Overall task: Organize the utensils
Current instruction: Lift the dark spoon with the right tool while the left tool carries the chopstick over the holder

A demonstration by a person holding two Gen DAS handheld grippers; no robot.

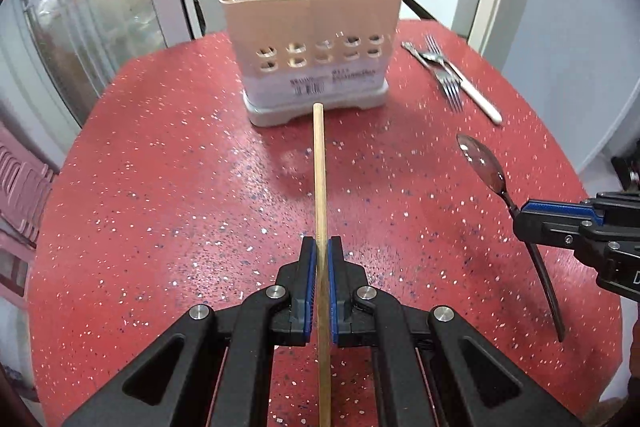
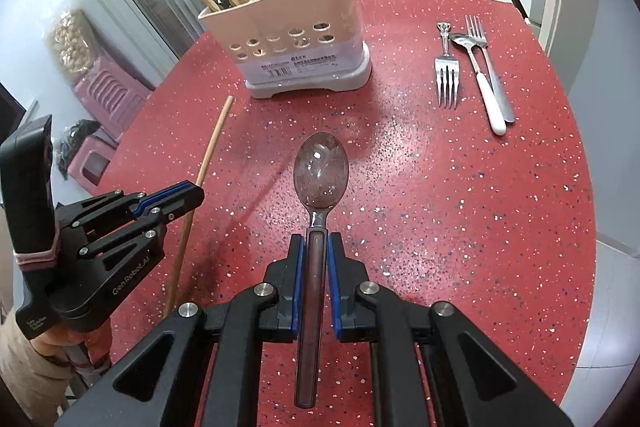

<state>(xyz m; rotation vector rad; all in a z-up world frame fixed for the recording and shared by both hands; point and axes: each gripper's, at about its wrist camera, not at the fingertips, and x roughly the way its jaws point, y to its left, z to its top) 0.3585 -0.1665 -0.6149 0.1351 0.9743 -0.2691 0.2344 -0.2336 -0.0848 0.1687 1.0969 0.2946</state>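
Note:
My left gripper (image 1: 320, 247) is shut on a wooden chopstick (image 1: 319, 167) that points forward at the beige utensil holder (image 1: 312, 23). The holder stands upright at the far side of the red table and holds several smoky plastic spoons and chopsticks. My right gripper (image 2: 315, 241) is shut on the handle of a smoky translucent plastic spoon (image 2: 320, 171), bowl forward, above the table. The right gripper (image 1: 532, 219) with its spoon (image 1: 482, 159) shows at the right of the left wrist view. The left gripper (image 2: 192, 197) and chopstick (image 2: 214, 143) show at the left of the right wrist view.
On the red speckled table (image 2: 480, 207), right of the holder (image 2: 296, 7), lie two metal forks (image 2: 447, 83) and a white-handled spoon (image 2: 486, 95). Pink stools (image 2: 108, 95) stand beyond the table's left edge. Cabinets and an oven are behind.

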